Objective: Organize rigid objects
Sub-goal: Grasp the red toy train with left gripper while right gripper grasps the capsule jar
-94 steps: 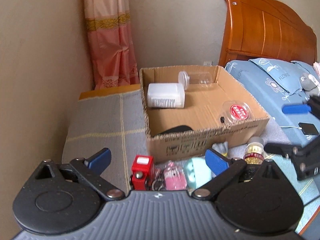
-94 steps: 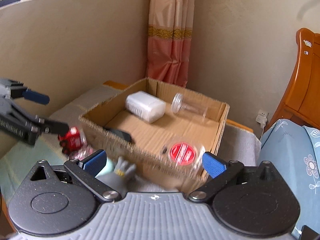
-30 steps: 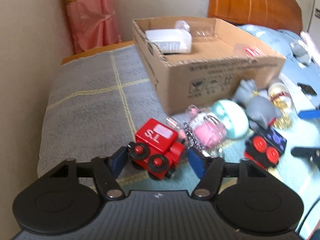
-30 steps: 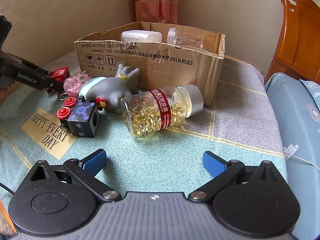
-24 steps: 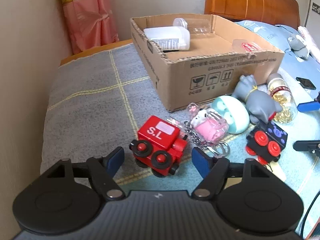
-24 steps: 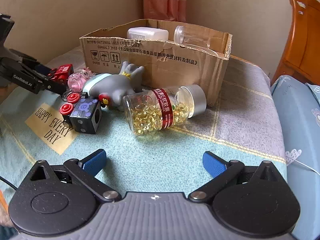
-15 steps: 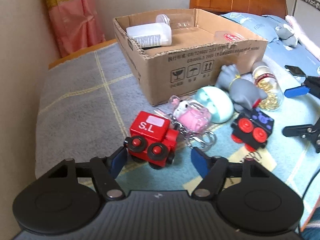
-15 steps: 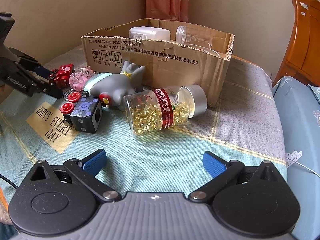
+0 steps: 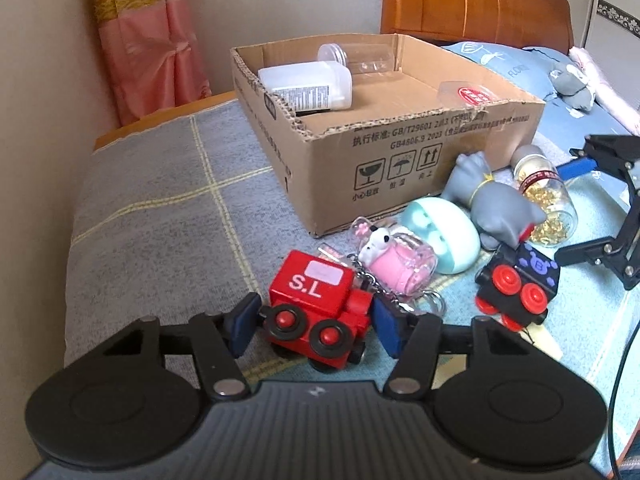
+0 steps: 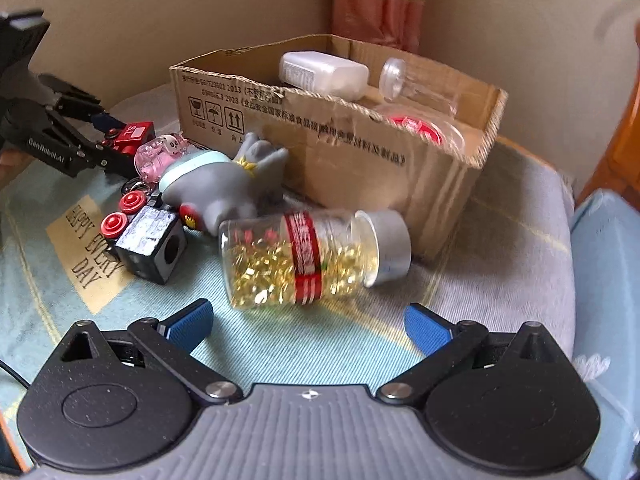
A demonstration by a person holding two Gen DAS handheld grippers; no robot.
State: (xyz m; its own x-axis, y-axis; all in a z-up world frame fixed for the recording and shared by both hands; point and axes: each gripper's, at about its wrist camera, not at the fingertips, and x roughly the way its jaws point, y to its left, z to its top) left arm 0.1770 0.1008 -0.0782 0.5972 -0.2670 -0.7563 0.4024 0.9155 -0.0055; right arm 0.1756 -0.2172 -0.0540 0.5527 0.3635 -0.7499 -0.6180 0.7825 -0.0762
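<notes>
I see a surface [image 9: 160, 200] covered by a grey checked cloth and a teal mat [image 10: 280, 340]. Directly on it: cardboard box [image 9: 400, 160], red train [image 9: 316, 300], pink keychain [image 9: 396, 268], teal case [image 9: 444, 236], grey toy [image 9: 496, 208], black train [image 9: 516, 284], and pill bottle [image 10: 312, 256] lying on its side.

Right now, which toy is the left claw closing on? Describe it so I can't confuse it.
Start at the cardboard box; toys lie before its front wall. Nearest the left claw, between its blue pads, is the red train. Unlike the black train with red wheels, its body is red, marked "S.L".
</notes>
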